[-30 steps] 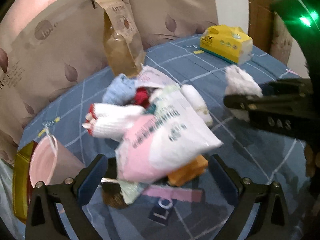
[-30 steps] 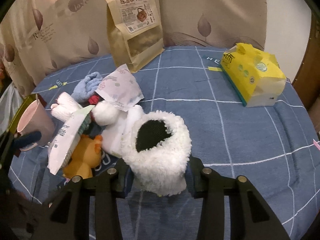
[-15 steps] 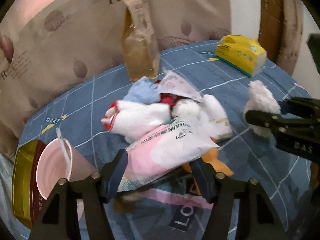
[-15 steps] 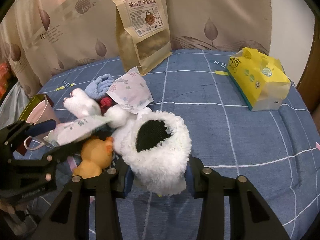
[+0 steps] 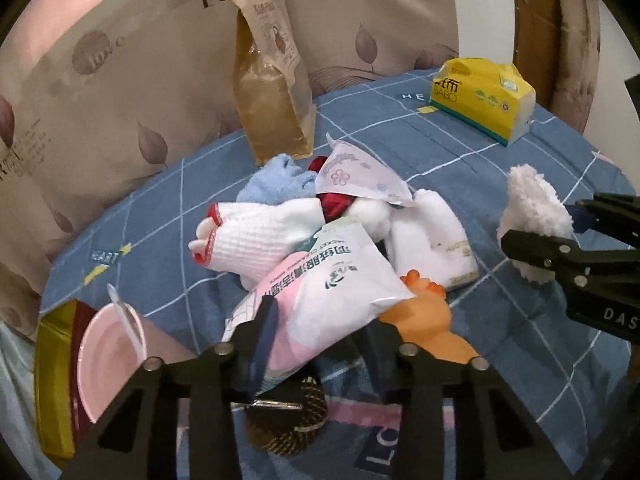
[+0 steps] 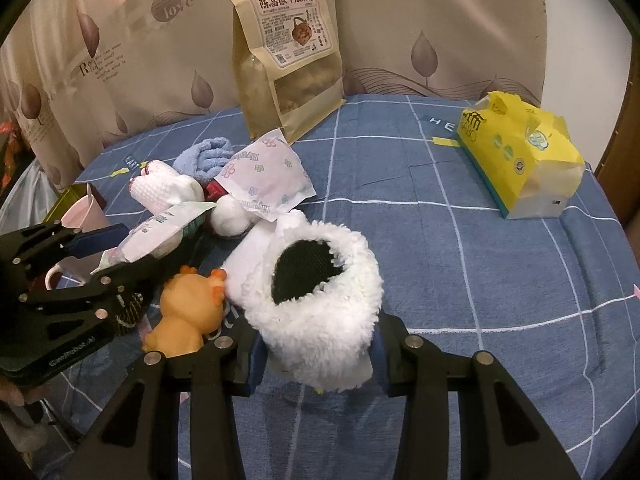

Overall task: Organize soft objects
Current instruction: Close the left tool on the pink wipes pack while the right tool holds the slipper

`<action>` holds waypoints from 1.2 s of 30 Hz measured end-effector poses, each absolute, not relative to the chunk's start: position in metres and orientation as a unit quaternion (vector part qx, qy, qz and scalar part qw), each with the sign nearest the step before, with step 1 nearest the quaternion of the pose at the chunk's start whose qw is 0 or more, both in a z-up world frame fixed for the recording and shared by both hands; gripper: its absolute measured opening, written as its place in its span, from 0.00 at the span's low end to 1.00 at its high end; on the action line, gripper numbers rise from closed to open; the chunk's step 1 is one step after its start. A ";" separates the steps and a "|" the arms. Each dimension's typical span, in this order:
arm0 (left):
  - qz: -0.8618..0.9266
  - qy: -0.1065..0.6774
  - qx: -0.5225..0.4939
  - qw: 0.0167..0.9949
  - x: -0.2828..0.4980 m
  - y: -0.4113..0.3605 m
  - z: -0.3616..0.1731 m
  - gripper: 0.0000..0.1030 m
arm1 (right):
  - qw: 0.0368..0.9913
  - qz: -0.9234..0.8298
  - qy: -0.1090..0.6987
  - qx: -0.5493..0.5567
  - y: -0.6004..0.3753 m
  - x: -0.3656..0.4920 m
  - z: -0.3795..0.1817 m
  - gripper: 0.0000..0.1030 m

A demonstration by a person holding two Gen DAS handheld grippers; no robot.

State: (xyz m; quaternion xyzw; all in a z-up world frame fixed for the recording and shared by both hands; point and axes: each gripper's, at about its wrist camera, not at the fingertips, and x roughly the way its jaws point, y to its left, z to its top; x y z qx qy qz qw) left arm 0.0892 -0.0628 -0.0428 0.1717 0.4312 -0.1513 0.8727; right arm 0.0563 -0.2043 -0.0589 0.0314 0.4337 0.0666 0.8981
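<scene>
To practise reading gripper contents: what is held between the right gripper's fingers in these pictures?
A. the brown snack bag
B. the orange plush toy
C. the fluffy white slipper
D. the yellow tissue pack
C: the right gripper is closed on the fluffy white slipper, its dark opening facing up.

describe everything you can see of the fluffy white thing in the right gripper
The fluffy white fleece pouch is a soft, shaggy plush piece with a round opening facing the right wrist camera, showing a dark mesh-like lining. The right gripper is shut on its lower part, one finger on each side. It stands roughly upright above the blue checked cloth, beside a folded white towel.
</scene>
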 end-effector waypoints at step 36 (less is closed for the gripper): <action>-0.190 0.434 0.102 0.874 0.074 -0.045 0.005 0.24 | 0.897 0.075 0.434 0.033 -0.200 0.057 -0.060 0.39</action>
